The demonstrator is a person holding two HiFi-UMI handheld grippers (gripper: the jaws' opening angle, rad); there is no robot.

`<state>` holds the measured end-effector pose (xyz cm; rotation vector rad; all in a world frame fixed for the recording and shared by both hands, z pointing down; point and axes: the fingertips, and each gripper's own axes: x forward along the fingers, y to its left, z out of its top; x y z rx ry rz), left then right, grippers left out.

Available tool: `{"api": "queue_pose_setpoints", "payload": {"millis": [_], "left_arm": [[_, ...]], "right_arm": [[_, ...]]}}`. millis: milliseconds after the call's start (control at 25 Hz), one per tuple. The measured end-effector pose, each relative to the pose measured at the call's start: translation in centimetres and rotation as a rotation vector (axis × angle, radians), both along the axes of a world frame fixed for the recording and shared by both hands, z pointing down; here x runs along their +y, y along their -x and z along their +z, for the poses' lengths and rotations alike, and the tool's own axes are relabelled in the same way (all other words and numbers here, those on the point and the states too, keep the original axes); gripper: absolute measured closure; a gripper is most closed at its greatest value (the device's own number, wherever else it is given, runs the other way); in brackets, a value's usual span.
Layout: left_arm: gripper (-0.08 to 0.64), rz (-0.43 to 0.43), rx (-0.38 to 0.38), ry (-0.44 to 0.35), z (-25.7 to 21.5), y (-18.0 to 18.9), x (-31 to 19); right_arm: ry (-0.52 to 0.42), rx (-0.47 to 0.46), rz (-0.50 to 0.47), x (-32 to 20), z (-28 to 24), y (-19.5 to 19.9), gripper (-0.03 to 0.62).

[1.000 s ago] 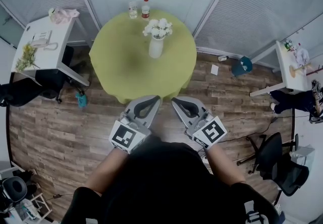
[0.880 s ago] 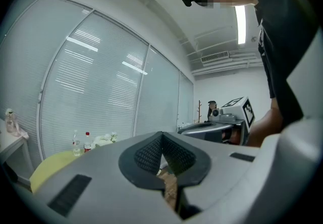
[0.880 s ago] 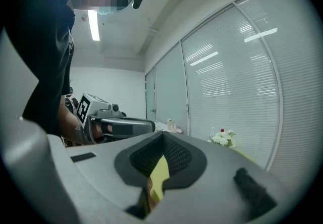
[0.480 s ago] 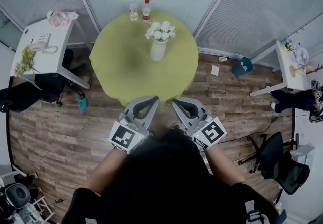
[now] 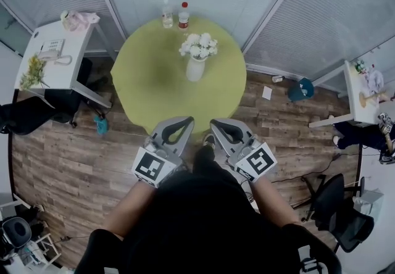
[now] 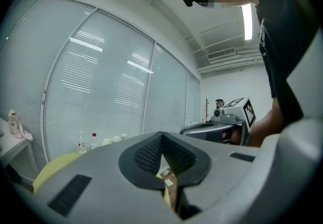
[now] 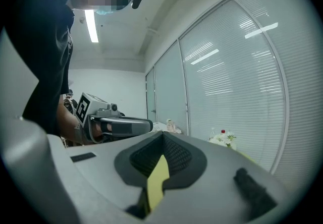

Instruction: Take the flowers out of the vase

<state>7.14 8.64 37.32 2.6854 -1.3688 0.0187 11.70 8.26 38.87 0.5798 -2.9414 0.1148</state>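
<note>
Both grippers had closed in on the desk [image 5: 154, 81] since the earlier frames; the vase [image 5: 195, 70] sat lower in the head view. Left gripper [image 6: 161, 133]: jaws pressed together, nothing between them. Right gripper [image 7: 162, 135]: likewise closed, empty. Both were held side by side on the desk's near side, well apart from the vase. Flowers [image 5: 199, 45]: small bunch of white blooms with some green, upright in the white vase, right of centre toward the far edge. Desk round, yellow-green cloth. Clear bottle [image 5: 167, 15] and red-capped bottle [image 5: 183, 13] at the far edge.
</note>
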Motion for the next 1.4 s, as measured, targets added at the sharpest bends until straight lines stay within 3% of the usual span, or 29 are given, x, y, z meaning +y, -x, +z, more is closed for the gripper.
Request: {"api": "queue_pose_setpoints", "payload": {"millis": [1080, 1400], "left_arm": [[0.551, -0.189, -0.037, 0.037, 0.5, -2.7, -17.2], [0.551, -0.184, -0.050, 0.045, 1.3, -1.3, -19.8]], "right_arm": [[0.022, -0.007, -0.110, -18.9, 1.6, -3.9, 0.574], [0.049, 0.018, -0.071, -21.7, 3.2, -3.1, 0.572]]}}
